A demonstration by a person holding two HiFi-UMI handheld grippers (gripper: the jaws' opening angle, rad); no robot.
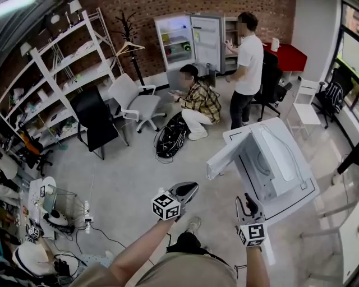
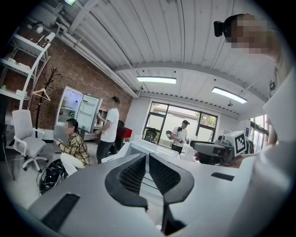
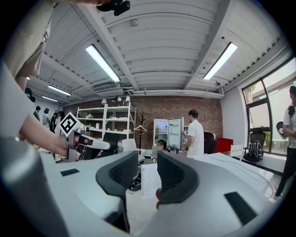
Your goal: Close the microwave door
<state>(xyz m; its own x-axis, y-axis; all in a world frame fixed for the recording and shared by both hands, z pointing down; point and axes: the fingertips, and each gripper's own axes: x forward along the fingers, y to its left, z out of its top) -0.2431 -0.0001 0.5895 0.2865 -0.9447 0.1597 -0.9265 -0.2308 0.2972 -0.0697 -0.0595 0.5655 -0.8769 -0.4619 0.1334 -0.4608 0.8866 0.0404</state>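
Over the floor at the left, my left gripper [image 1: 190,188] hangs with its fingers [image 2: 134,173] pressed together on nothing. Just to its right, my right gripper [image 1: 243,200] points up toward the microwave [image 1: 277,160], its fingers [image 3: 173,176] spread and empty, not touching the door [image 1: 227,156]. That door stands swung wide open, reaching out to the left of the oven. The microwave sits on a white table [image 1: 294,203] at the right.

Brick wall [image 1: 275,17], white shelving [image 1: 61,78], grey floor [image 1: 129,168], open fridge [image 1: 188,39].
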